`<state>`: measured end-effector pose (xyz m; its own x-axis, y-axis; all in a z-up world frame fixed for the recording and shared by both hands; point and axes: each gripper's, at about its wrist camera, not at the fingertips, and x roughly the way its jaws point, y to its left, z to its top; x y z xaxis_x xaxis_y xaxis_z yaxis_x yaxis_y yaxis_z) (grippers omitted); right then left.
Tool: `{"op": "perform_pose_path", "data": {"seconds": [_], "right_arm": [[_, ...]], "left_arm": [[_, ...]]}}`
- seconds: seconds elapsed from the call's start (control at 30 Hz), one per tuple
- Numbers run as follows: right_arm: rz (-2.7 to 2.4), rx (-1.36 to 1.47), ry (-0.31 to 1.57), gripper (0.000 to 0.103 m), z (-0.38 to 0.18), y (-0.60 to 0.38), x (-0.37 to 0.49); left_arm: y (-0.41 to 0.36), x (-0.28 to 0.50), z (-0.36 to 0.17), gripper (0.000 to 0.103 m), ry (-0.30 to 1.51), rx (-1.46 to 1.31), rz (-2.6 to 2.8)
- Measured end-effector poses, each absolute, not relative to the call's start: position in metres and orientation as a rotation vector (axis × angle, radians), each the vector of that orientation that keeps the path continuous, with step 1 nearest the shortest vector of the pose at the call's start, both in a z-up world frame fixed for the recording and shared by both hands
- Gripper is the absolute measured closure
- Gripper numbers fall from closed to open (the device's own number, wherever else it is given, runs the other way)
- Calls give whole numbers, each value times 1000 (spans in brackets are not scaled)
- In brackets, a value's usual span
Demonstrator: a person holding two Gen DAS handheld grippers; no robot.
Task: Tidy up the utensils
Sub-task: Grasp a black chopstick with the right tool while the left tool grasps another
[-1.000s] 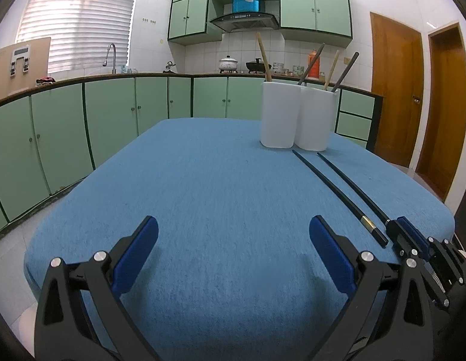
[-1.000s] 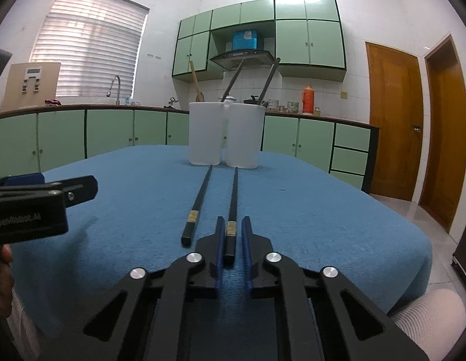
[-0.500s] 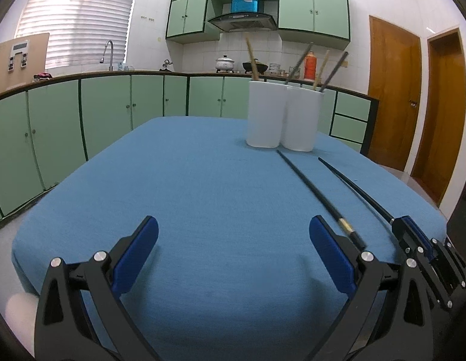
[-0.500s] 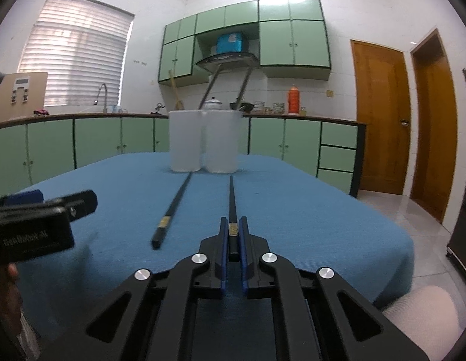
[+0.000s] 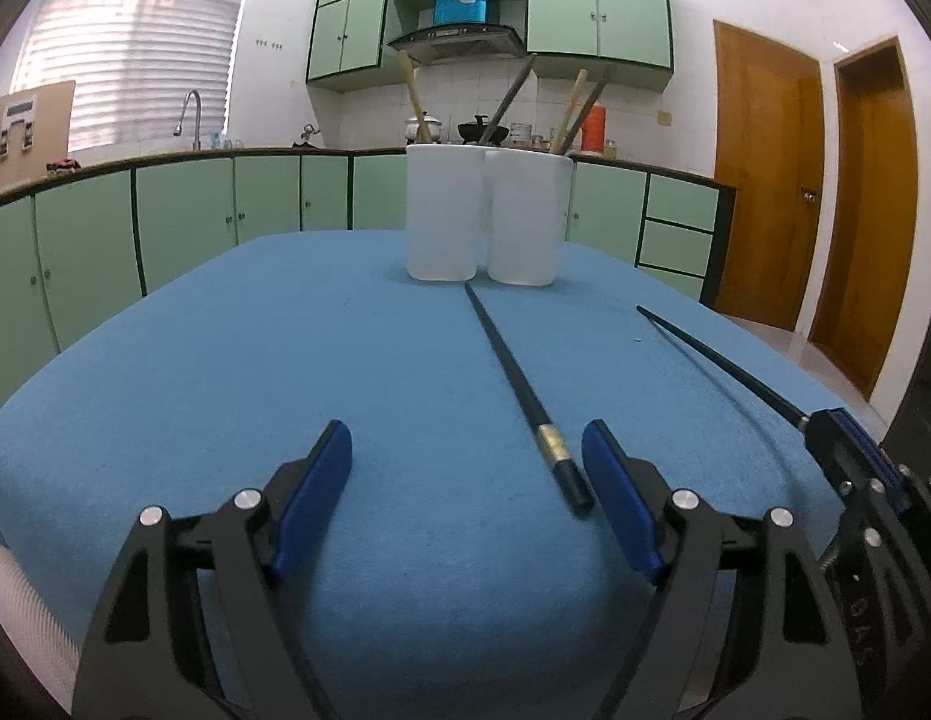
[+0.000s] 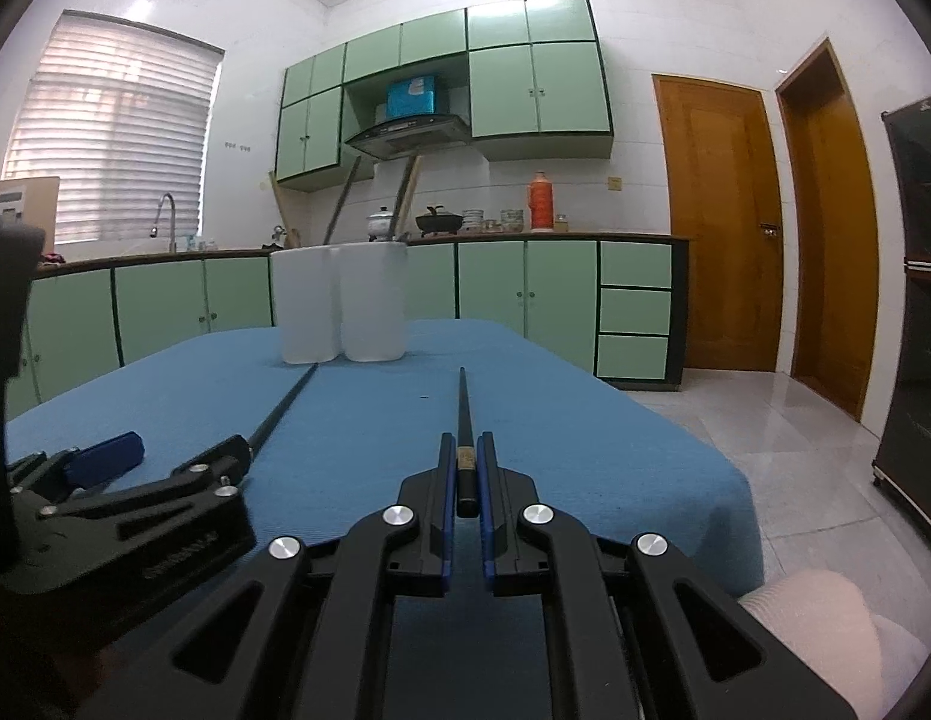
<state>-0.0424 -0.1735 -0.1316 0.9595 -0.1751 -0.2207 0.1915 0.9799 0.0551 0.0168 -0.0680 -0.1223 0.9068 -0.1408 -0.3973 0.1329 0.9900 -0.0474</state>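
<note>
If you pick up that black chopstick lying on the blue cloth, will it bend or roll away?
The black chopstick looks thin, straight and rigid, so it probably stays stiff and feels light. The blue cloth looks fuzzy, so rolling seems unlikely. Its smooth, narrow shaft may slip or swing if the open left gripper pinches only its end.

— Where are the chopsticks?
— One black chopstick sits level, pinched at its gold-banded end in the right tool. The other lies flat just inside the left tool's right finger, tip touching two white cups.
</note>
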Motion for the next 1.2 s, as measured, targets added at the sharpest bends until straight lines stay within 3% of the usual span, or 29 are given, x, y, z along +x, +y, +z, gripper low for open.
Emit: {"op": "perform_pose_path", "data": {"seconds": [0.07, 0.3, 0.43, 0.83, 1.2], "right_arm": [[-188, 80, 218, 96, -133, -176, -44], [-187, 84, 216, 96, -132, -177, -43], [-188, 84, 216, 96, -132, -176, -43], [-191, 84, 212, 96, -131, -177, -45], [-183, 105, 192, 96, -125, -191, -51]], "left_arm": [[-72, 19, -124, 35, 410, -12, -134], [-85, 19, -126, 38, 392, -16, -113], [-88, 17, -127, 60, 385, -6, -101], [-91, 9, -128, 96, 376, -12, -76], [-79, 6, -115, 97, 378, -33, -102]]}}
